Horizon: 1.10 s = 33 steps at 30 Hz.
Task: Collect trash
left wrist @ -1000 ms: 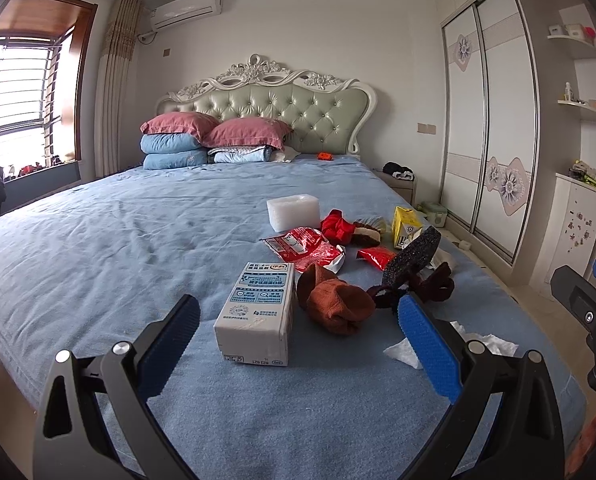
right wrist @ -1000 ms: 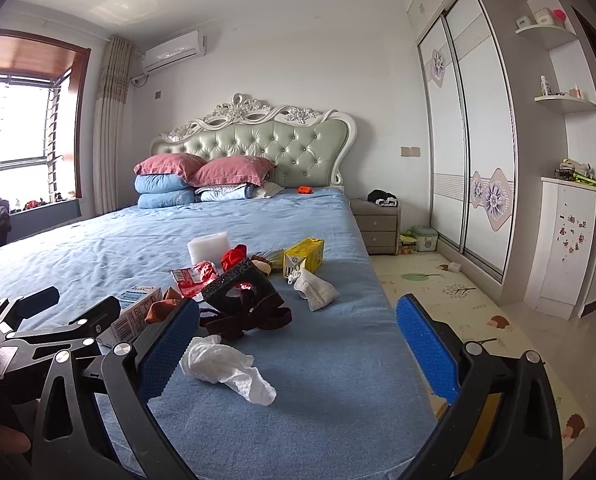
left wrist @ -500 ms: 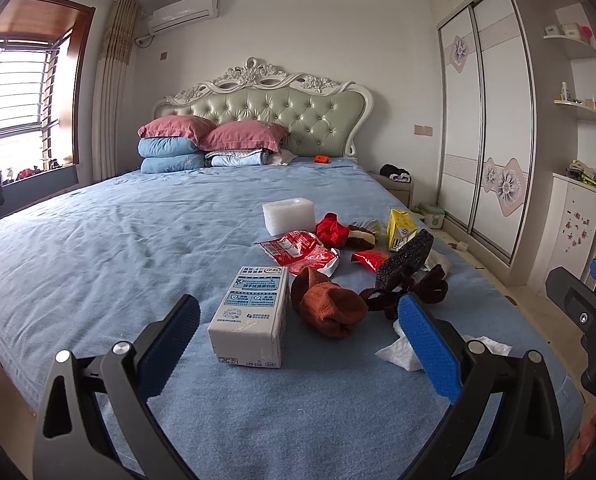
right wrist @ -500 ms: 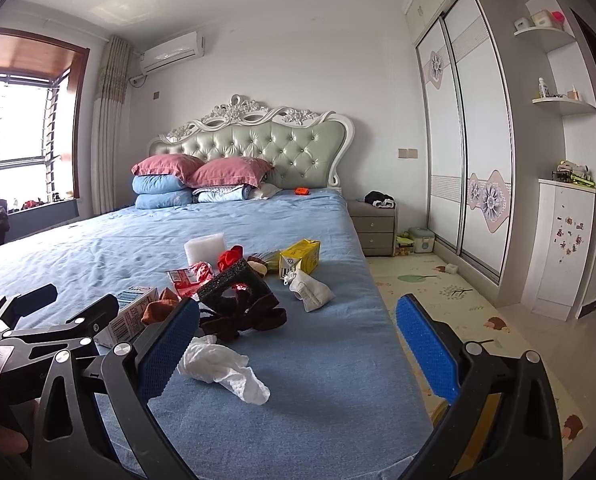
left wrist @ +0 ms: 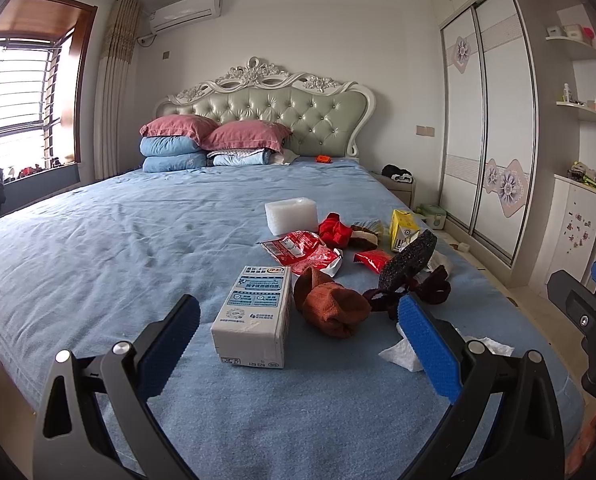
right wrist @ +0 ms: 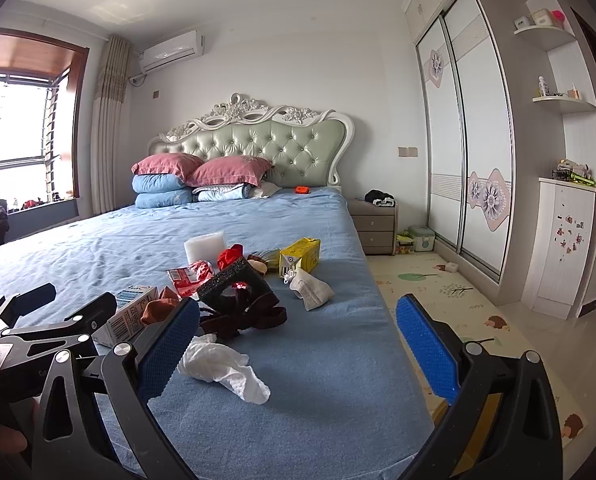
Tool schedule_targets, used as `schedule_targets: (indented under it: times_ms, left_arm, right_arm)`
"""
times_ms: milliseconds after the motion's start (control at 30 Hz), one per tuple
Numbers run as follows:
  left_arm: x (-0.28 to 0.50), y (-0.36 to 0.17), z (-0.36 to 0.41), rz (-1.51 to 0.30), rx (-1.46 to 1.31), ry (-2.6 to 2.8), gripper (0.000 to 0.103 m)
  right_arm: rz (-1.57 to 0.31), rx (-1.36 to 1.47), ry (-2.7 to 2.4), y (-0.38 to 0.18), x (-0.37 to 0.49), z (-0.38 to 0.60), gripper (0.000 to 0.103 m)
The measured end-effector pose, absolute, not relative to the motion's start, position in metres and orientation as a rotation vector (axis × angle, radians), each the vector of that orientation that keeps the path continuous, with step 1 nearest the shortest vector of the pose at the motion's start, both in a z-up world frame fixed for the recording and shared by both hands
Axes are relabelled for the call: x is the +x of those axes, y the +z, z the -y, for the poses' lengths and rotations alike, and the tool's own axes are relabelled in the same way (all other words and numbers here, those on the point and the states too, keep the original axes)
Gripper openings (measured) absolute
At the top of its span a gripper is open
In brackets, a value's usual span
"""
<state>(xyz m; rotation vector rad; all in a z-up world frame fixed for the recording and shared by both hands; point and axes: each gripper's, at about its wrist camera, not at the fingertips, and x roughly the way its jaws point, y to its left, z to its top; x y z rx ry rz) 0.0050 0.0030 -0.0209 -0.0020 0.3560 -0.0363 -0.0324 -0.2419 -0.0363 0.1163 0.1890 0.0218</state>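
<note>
While both stood spread and empty above the bed (left wrist: 98,240), the left hand-held gripper (left wrist: 298,340) faced the milk carton (left wrist: 254,316), the right hand-held gripper (right wrist: 298,344) the crumpled tissue (right wrist: 222,368).

Crumpled white tissue (left wrist: 404,354) partly hidden behind a blue pad of the left claw (left wrist: 298,344). Print on the white carton (left wrist: 254,314) too small to read. Right claw (left wrist: 590,312) cut off by the frame edge in the left wrist view. Small items on the wall shelves (right wrist: 564,98) too tiny to identify. Brown sock (right wrist: 156,310) mostly hidden behind a right claw finger.
</note>
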Motion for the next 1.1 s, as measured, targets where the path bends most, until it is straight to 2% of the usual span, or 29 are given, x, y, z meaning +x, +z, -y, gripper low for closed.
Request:
schedule_targets:
  times_ms: [1100]
  left_arm:
    - [0.011, -0.021, -0.019, -0.378, -0.019, -0.024, 0.099]
  right_arm:
    - [-0.192, 0.105, 0.078, -0.038, -0.028, 0.228, 0.095]
